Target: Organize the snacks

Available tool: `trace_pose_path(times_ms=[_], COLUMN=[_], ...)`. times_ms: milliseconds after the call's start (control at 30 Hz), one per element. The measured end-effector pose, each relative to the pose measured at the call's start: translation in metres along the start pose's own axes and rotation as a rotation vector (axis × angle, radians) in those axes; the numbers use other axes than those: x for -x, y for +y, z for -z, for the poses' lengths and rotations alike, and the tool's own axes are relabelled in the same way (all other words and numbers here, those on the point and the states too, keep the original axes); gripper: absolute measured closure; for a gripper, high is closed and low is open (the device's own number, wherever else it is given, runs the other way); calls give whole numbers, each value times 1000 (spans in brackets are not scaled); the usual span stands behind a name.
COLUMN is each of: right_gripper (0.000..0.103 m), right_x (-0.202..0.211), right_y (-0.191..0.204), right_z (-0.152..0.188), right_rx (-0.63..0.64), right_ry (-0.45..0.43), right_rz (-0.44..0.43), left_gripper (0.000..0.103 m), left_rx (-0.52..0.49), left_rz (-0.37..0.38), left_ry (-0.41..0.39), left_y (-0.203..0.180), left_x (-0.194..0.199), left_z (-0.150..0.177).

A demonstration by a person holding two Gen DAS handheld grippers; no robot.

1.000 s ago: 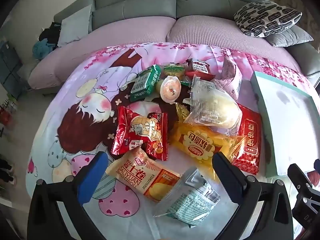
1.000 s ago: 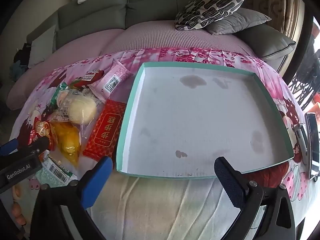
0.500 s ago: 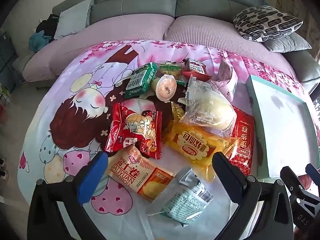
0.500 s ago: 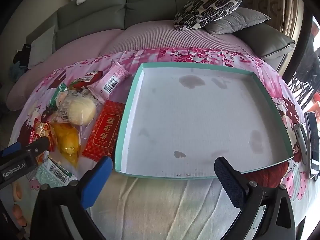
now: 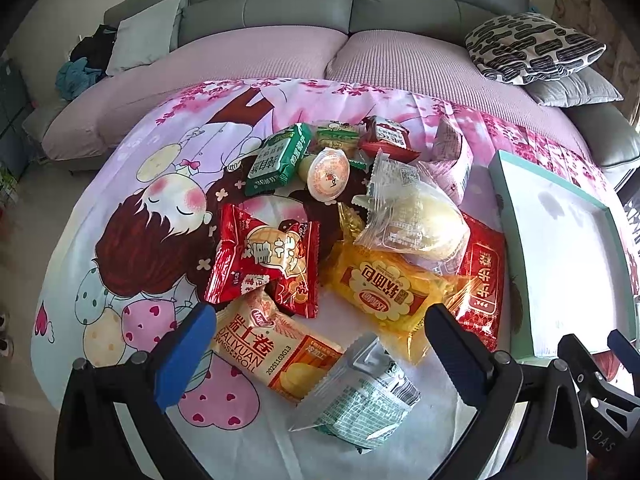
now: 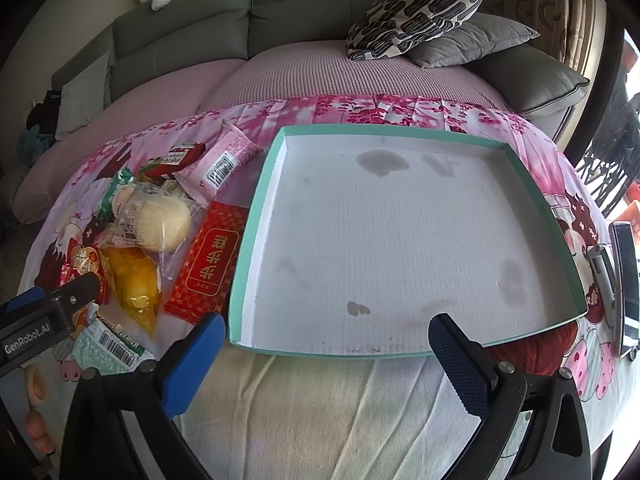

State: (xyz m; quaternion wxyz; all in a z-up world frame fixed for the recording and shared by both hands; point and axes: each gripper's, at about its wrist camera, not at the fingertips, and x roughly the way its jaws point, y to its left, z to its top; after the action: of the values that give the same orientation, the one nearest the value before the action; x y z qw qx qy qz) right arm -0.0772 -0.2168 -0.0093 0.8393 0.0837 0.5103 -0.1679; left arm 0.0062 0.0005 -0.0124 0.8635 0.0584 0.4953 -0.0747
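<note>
Left gripper (image 5: 320, 344) wide open, empty, hovering over near edge of snack pile; Swiss roll packet (image 5: 276, 346) directly between fingers, long axis slanting near-right. Right gripper (image 6: 324, 344) wide, empty, over near rim of empty tray (image 6: 256, 240), right of pile.

1. We see a tray (image 6: 260, 216) with a teal rim and a stained white floor.
2. We see a pink cartoon-print cloth (image 5: 132, 208).
3. We see red (image 5: 264, 264), yellow (image 5: 380, 292) and green (image 5: 278, 158) snack packets.
4. We see a black-and-white patterned cushion (image 6: 416, 16).
</note>
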Motion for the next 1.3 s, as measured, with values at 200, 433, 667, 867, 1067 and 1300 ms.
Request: trace_pose_path(times_ms=[200, 433, 667, 867, 1067, 1300], right_gripper=[0, 0, 0, 0, 0, 0], right_x=[0, 0, 1, 1, 1, 2], right_y=[-1, -1, -1, -1, -1, -1], right_z=[-1, -2, -2, -2, -2, -2], right_rx=[1, 1, -2, -2, -2, -1], right_ry=[1, 2, 0, 0, 1, 1], right_rz=[-1, -2, -1, -1, -2, -2], left_gripper=[0, 0, 0, 0, 0, 0], left_rx=[9, 30, 60, 85, 96, 51], left_rz=[4, -1, -5, -2, 12, 2], left_ry=[11, 21, 22, 22, 17, 14], left_y=[3, 8, 12, 14, 14, 9], left_x=[-1, -4, -4, -5, -3, -2], left_z=[1, 0, -1, -2, -2, -1])
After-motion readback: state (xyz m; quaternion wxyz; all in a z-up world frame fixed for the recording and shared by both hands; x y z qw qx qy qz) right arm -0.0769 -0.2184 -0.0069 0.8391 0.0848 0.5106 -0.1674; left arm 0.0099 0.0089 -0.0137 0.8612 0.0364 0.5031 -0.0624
